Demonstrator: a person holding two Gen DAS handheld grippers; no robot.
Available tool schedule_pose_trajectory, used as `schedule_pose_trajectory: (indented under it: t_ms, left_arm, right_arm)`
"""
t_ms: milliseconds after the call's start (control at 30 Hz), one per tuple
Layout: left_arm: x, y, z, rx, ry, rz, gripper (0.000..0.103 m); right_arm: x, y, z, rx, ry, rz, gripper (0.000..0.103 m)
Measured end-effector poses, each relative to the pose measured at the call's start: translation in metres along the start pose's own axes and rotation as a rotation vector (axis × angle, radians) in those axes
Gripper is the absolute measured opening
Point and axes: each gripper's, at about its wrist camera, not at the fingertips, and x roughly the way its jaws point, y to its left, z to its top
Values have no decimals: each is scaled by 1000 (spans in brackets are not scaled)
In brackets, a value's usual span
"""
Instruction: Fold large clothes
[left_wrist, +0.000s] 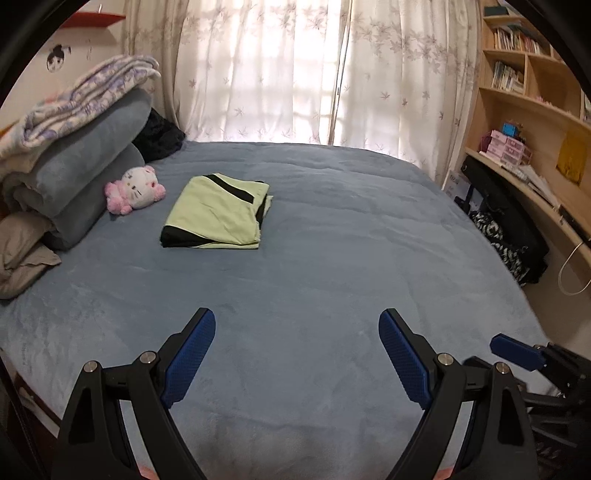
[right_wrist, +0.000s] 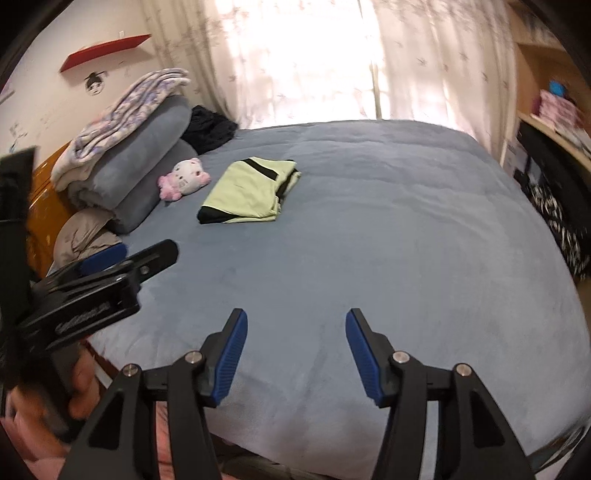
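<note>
Your wooden bookshelf (left_wrist: 524, 74) holds rows of upright books in its upper compartments; on the lower ledge sits a stack of pink drawer boxes (left_wrist: 506, 146) with a blue box on top. The folded garment (left_wrist: 218, 212) lies on the bed (left_wrist: 332, 240), well away from both claws and just beside the pink-and-white plush toy (left_wrist: 135, 188). It is a flat, roughly rectangular bundle of smooth pale-green cloth with black bands. The bed cover is a soft, fleecy grey-blue. At the head of the bed, 2 thick grey rolled blankets (left_wrist: 81, 177) carry a crumpled purple-patterned blanket (left_wrist: 77, 99). Your left claw (left_wrist: 297, 354) stands wide open with nothing between its ribbed blue pads. Your right claw (right_wrist: 295, 354) is parted too, empty, above the bare cover.
</note>
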Motion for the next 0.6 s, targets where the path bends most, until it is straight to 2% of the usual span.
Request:
schedule_pose_trajectory:
  t_ms: [133,267,400,600]
  left_arm:
    - [3,-8,-14,11,14,24,89]
    - [11,-10,-22,17,47,31,89]
    - [17,-10,-26,10,79,18,89]
    - [18,-11,-28,23,79,47,89]
  right_arm:
    - [6,-6,-15,75,-46,-18,56]
    - [10,-12,-20,123,-52,-18,56]
    - [16,-9,-20,109,-41,-38,56]
    - [21,-5,-19,82,-40,-65,56]
